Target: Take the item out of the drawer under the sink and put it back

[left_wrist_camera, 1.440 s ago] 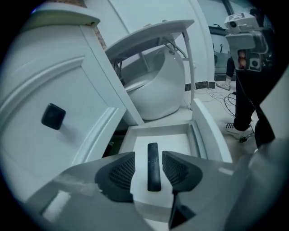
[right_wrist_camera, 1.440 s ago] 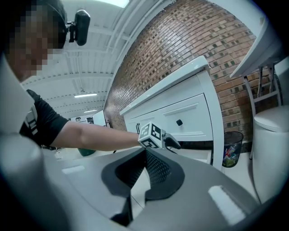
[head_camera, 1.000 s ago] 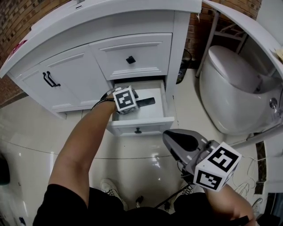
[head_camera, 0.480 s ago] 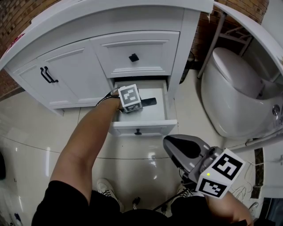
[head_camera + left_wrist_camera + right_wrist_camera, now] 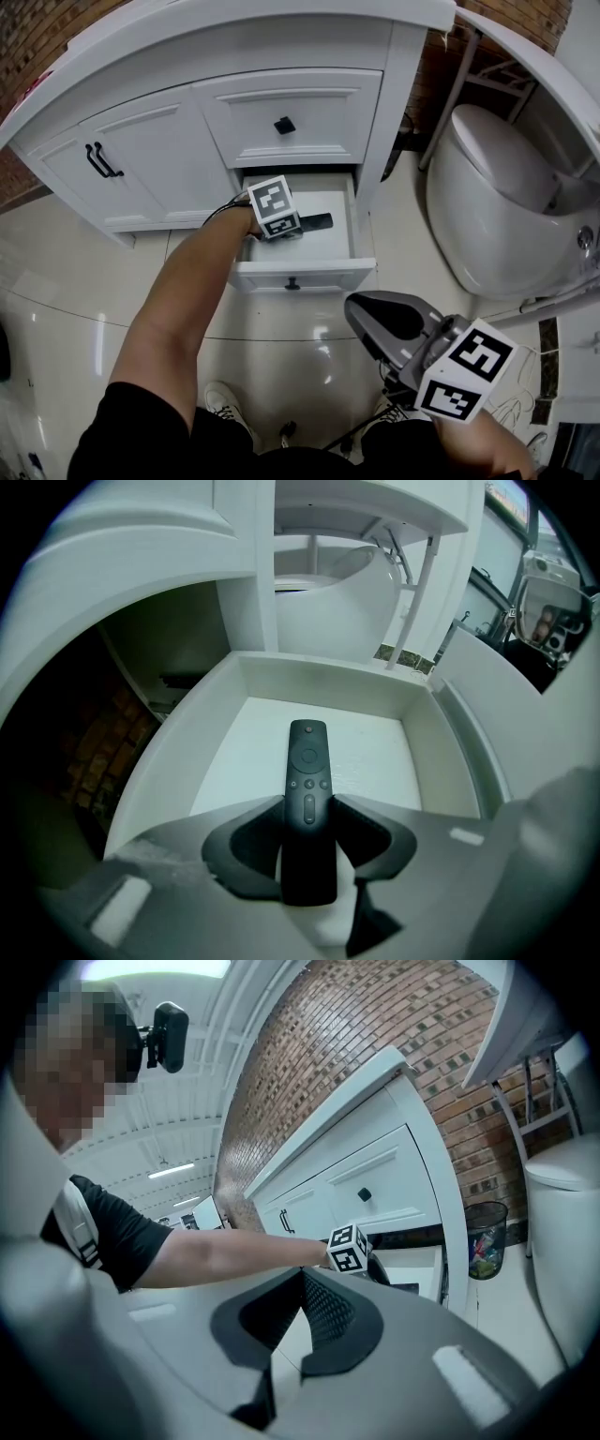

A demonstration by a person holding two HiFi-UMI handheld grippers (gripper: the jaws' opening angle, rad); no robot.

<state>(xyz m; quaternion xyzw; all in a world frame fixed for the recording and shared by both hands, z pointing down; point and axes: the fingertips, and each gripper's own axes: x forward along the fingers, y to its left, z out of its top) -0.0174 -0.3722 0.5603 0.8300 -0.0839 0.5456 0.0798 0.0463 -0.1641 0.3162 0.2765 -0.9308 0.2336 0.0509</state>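
The bottom drawer point(image 5: 305, 274) under the sink stands pulled out. A black remote point(image 5: 308, 761) lies lengthwise on its white floor point(image 5: 375, 761), and its tip shows beside the marker cube in the head view point(image 5: 317, 221). My left gripper point(image 5: 308, 803) reaches steeply down into the drawer point(image 5: 281, 225). Its jaws have just been closing, with the remote's lower half between them. Both pads now touch the remote's long sides. My right gripper point(image 5: 361, 309) hovers low in front of the cabinet with its jaws together and nothing in them; its tips point(image 5: 302, 1274) meet in its own view.
Above the open drawer is a shut drawer point(image 5: 291, 117) with a black knob, and cabinet doors point(image 5: 141, 159) stand to the left. A white toilet point(image 5: 497, 187) stands at the right. A waste bin point(image 5: 485, 1237) sits by the wall. Glossy floor tiles point(image 5: 75, 272) lie in front.
My left gripper has sunk a little deeper into the drawer and rolled slightly, its cube turning. The right gripper stays where it was.
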